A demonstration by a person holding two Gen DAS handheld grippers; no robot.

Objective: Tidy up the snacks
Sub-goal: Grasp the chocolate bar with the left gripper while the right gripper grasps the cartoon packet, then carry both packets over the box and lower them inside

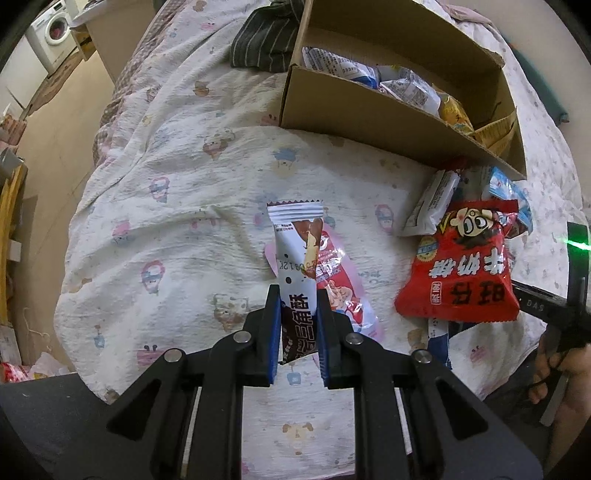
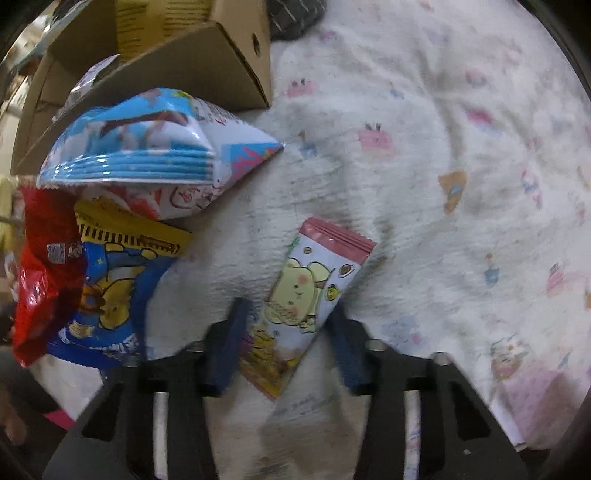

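A home bedroom: a bed under a crinkled white quilt printed with small pastel cartoon animals (image 1: pixel 177 192) fills the room, and far left a white front-loading washing machine (image 1: pixel 51 31) stands beyond the tan floor (image 1: pixel 55 155).

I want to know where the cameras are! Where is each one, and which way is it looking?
Left wrist view: sits on the left gripper, looking down at the bed; its fingers pinch a brown-and-white snack bar; a hand shows at right.
Right wrist view: sits on the right gripper, looking down; a pink-topped cartoon snack packet lies between its fingers.
Both see the cartoon-print quilt, the cardboard box and the red snack bag.
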